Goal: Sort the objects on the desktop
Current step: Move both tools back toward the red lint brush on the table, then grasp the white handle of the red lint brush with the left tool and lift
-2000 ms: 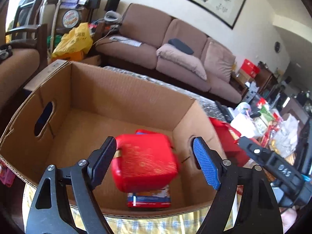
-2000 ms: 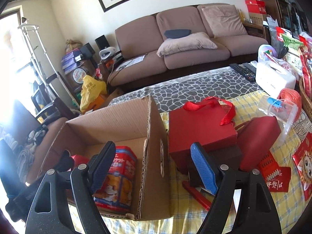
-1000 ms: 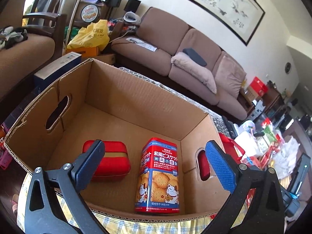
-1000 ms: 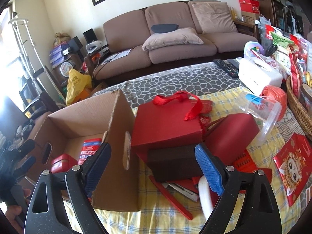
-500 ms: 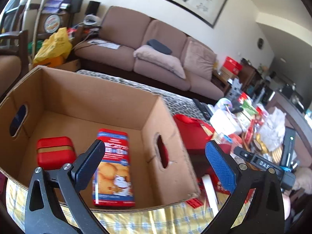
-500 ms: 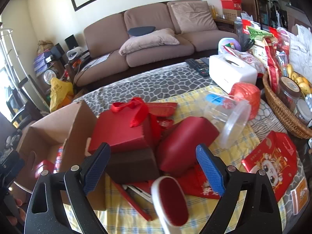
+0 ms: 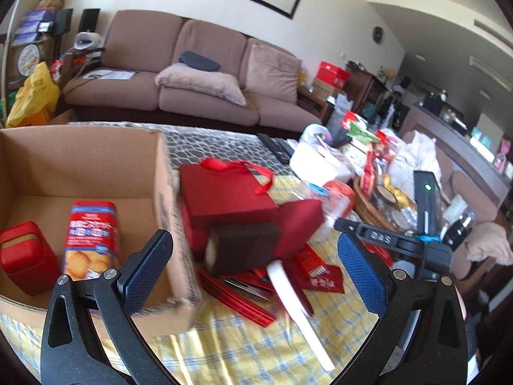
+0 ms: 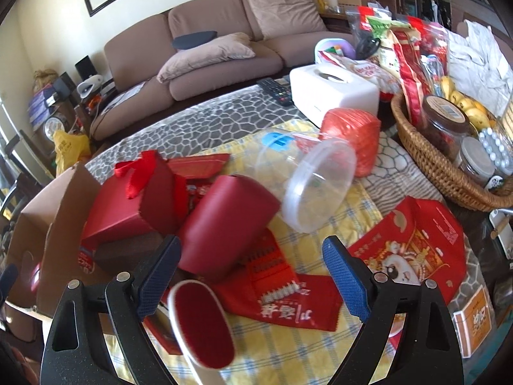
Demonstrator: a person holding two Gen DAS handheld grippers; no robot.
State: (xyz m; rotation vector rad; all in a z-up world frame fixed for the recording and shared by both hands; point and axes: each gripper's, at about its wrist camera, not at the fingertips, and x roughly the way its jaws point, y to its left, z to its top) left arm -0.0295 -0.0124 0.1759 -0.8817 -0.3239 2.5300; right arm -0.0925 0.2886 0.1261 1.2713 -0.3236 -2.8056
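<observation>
Both the left claw (image 7: 253,264) and right claw (image 8: 253,274) hang spread wide, holding nothing.

Brown sofa (image 7: 179,73) against cream wall (image 7: 336,19)

You are getting bright daylight in both views, coming from the left side and washing out the yellow cloth (image 7: 224,337) near the bottom of the left wrist view. Fisheye curving is bending the sofa (image 8: 198,41) and darkening the corners. Motion blur is smearing the cardboard box (image 7: 170,224) edge and the red brush (image 8: 198,324); the far room is staying sharper.
</observation>
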